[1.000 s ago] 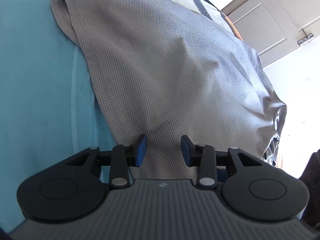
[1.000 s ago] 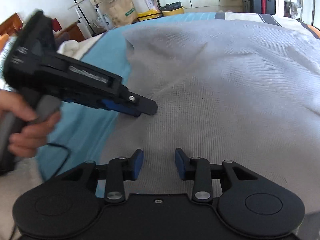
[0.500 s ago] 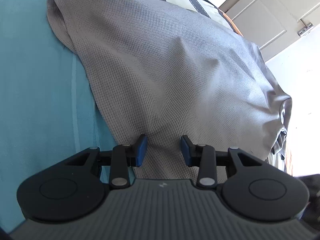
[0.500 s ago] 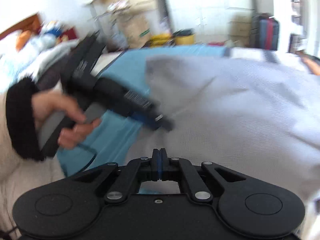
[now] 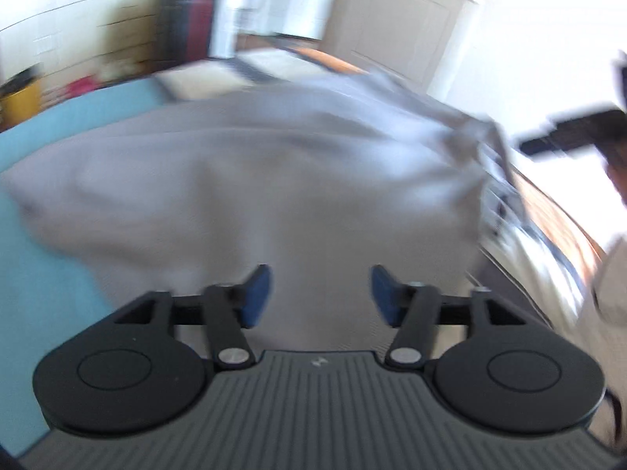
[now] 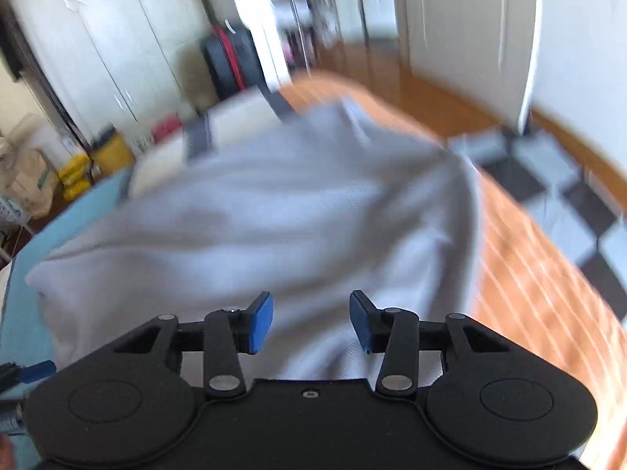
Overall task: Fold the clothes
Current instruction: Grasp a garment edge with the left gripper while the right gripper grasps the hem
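A grey waffle-knit garment (image 5: 254,180) lies spread over the teal bedsheet (image 5: 47,274); both views are motion-blurred. My left gripper (image 5: 321,297) hovers over its near edge, its jaws opening, with only cloth lying beneath them. At the right edge of that view my right gripper (image 5: 564,137) shows as a dark bar beside the garment's bunched corner. In the right wrist view the garment (image 6: 274,215) drapes toward the bed's right side. My right gripper (image 6: 310,321) is above it, jaws opening, with nothing pinched between the pads. A blue tip of the left gripper (image 6: 35,370) shows at far left.
The bed ends on the right above a wooden floor (image 6: 529,274) with a checkered rug (image 6: 568,196). Beyond the bed stand a dark suitcase (image 6: 231,62), a yellow bin (image 6: 113,152) and white doors (image 5: 392,19).
The left jaws have widened and that gripper has rolled and lifted off the cloth edge. The right gripper shut, then reopened, and swung right, away from the left one toward the bed's edge.
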Motion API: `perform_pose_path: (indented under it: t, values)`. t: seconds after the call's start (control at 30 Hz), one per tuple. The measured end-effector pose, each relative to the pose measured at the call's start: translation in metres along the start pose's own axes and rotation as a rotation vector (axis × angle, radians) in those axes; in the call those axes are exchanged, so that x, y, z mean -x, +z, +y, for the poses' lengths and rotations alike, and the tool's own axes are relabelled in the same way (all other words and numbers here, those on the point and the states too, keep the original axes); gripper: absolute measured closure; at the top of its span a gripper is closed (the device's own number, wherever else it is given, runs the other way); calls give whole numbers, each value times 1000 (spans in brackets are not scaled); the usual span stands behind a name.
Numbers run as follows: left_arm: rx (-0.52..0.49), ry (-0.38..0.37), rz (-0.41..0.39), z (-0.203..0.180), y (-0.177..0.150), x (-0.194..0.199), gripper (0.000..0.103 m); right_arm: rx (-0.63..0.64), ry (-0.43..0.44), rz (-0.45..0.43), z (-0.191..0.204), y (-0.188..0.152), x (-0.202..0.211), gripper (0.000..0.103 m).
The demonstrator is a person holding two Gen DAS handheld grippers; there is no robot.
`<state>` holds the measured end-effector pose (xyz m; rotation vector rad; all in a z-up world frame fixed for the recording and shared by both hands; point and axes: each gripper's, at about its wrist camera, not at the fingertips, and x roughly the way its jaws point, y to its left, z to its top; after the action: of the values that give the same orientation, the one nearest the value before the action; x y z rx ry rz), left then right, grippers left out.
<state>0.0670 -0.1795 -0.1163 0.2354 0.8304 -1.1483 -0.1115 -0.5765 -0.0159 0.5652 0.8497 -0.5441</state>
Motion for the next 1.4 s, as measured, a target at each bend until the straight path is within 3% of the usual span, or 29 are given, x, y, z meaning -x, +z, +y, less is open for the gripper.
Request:
perform_pose_path:
  t: [0.1,0.17,0.23,0.27,0.3,0.43,0.5,0.53,0.57,0.67,0.77,0.83,0.93,1.03,1.13,1.2,1.27,1.37,1.4]
  values:
    - [-113,-79,96,-23,-8,-16,38,-28,33,23,-45,8,-1,54]
    - [-180,-68,158,-36,-14,-29,38,-30,38,44,-69,10,-5,54]
    - [-236,-47,220,-46,-20,-39,32,-12,40,70,-89,5,-16,54]
    - [-264,-36,252,-51,-22,-43,19,-7,41,85,-98,1,-23,54]
    - [-298,1,277,-57,-24,-48,14,-14,46,98,-104,-6,-32,54]
    - [-342,132,265,-64,-30,-56,12,-85,184,113,-123,-32,-62,54]
    - [-329,196,229,-59,-25,-52,33,-90,238,77,-123,-42,-78,54]
    - [-315,229,206,-55,-20,-48,62,-55,229,31,-121,-44,-82,69]
    - [-300,261,183,-51,-16,-44,97,-23,220,-11,-118,-45,-86,98]
    - [-251,409,56,-42,6,-16,96,-36,261,-94,-120,-33,-72,100]
    - [-137,396,-118,-41,24,40,96,-44,331,-237,-122,-19,-30,100]
    - [-105,386,-183,-46,27,67,96,-40,349,-328,-128,-10,8,100]
    - [-90,364,-228,-50,18,86,96,-76,373,-329,-143,0,41,100]
    - [-116,376,-146,-48,2,66,96,-100,404,-248,-158,0,43,100]
    - [-98,354,-34,-52,-13,27,96,-12,260,-147,-153,-16,18,99]
    - [-106,362,20,-52,-22,8,96,9,216,-96,-151,-27,-5,99]
    - [-119,390,75,-52,-29,-9,93,-10,229,-70,-154,-36,-26,99]
    - [-223,439,187,-62,-39,-27,89,-120,336,-129,-174,-41,-35,95]
    - [-264,453,189,-66,-41,-28,89,-158,370,-149,-182,-42,-37,95]
